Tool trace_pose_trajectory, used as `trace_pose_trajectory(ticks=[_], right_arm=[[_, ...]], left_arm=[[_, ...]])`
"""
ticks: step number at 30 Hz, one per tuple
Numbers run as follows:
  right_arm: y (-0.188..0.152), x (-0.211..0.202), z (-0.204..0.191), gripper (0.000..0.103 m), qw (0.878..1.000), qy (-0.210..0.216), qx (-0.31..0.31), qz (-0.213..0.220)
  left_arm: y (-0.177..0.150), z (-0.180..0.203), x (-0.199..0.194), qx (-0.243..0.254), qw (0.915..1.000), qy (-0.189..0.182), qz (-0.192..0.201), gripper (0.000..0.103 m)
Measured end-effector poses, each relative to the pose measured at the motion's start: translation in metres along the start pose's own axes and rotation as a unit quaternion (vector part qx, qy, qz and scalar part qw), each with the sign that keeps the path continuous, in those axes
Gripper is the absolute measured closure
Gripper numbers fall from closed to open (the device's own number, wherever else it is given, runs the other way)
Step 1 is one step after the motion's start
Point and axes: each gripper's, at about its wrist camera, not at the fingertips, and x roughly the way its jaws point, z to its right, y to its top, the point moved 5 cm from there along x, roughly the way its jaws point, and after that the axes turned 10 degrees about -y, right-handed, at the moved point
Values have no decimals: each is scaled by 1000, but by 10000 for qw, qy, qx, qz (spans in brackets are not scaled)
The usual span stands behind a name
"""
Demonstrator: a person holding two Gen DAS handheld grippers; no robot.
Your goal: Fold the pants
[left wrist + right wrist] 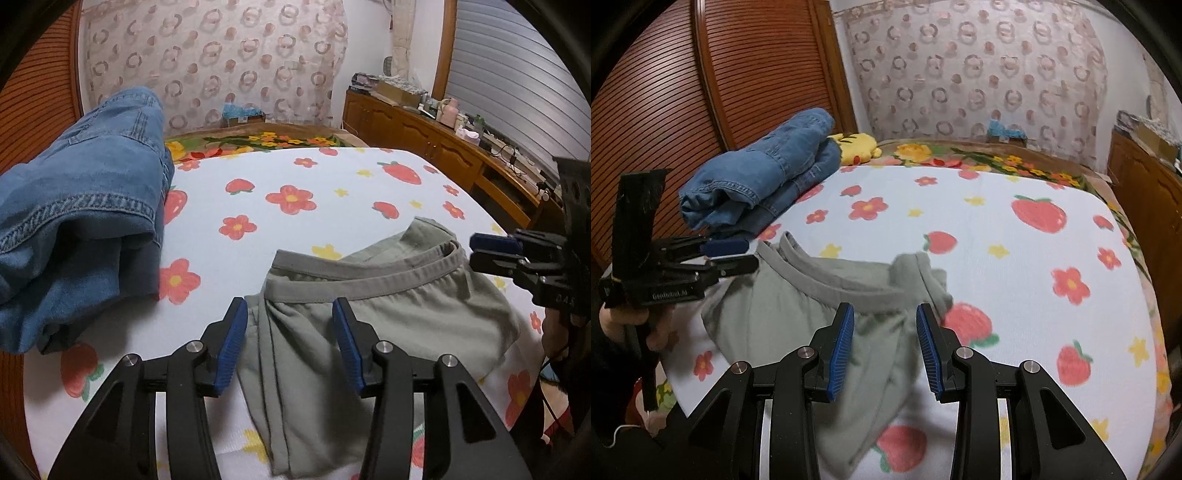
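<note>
The pants (369, 317) lie folded on the near part of the bed (332, 177), waistband toward the far side and legs running back toward the near edge. The left gripper (290, 343) hangs over their left edge, its jaws apart with the fabric below them; the right gripper (885, 343) hangs over the waistband's right end, jaws likewise apart. A pile of jeans (81, 206) sits on the bed's left side, apart from the pants, before a slatted door (720, 92). A stuffed toy (858, 147) lies just behind the jeans. A blanket (258, 142) lies across the far end of the bed, a curtain (214, 62) behind it. A cabinet (424, 140) runs along the bed's right side.
</note>
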Motion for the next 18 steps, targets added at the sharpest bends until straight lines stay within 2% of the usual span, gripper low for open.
trace_pose_trajectory(ticks=[5, 14, 17, 18], right_arm=[[2, 25, -1, 66, 9993, 40, -171, -316], [5, 34, 6, 67, 9987, 194, -76, -463], [9, 29, 3, 89, 9992, 148, -175, -335], [11, 25, 1, 89, 9994, 149, -191, -247]], left_arm=[[-5, -3, 4, -69, 10000, 33, -60, 54], [-9, -5, 4, -50, 9999, 80, -96, 54], [-11, -6, 4, -73, 9998, 103, -122, 54], [-11, -6, 4, -81, 9999, 94, -116, 54]])
